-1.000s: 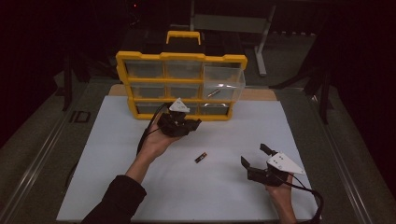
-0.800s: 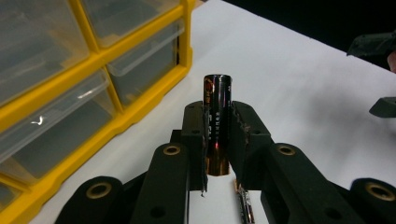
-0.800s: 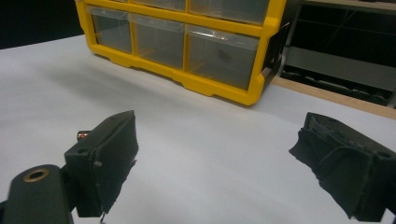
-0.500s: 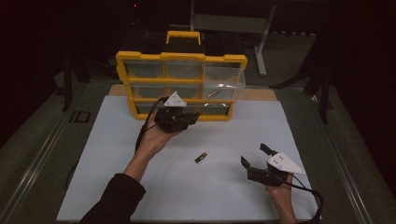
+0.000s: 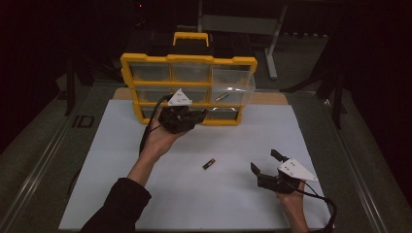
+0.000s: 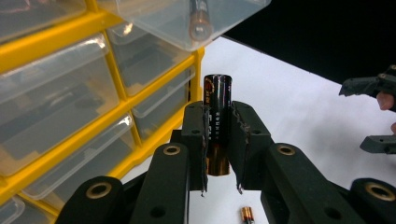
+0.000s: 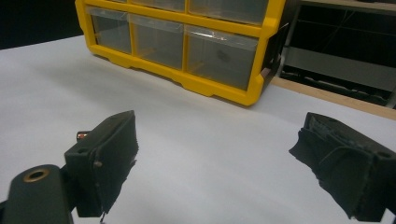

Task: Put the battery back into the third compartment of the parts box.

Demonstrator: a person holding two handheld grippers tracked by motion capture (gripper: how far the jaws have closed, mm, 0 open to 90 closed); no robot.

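Step in hand, as judged: carrying a battery [image 6: 217,122] to the pulled-out drawer [image 5: 233,83] of the yellow organizer [image 5: 189,87]. The left gripper [image 5: 187,118] has its jaws clamped on the battery's middle, battery upright between them, top end proud of the jaws. In the left gripper view the gripper sits just below and in front of the drawer, which juts out at the organizer's right side and already holds one battery [image 6: 200,21]. Next move likely calls for lifting above the drawer's front lip, moving over the open top, then letting the jaws part; the rim is close, so a clean rise before going forward matters. A second battery [image 5: 209,164] lies loose on the mat, near centre. The right gripper [image 5: 266,163] rests near right, jaws wide apart, nothing between them. Surface: a white mat [image 5: 116,160] on a grey table [image 5: 43,145], the organizer at the mat's far edge. Room beyond is dark; a metal stand [image 5: 274,53] shows far right.
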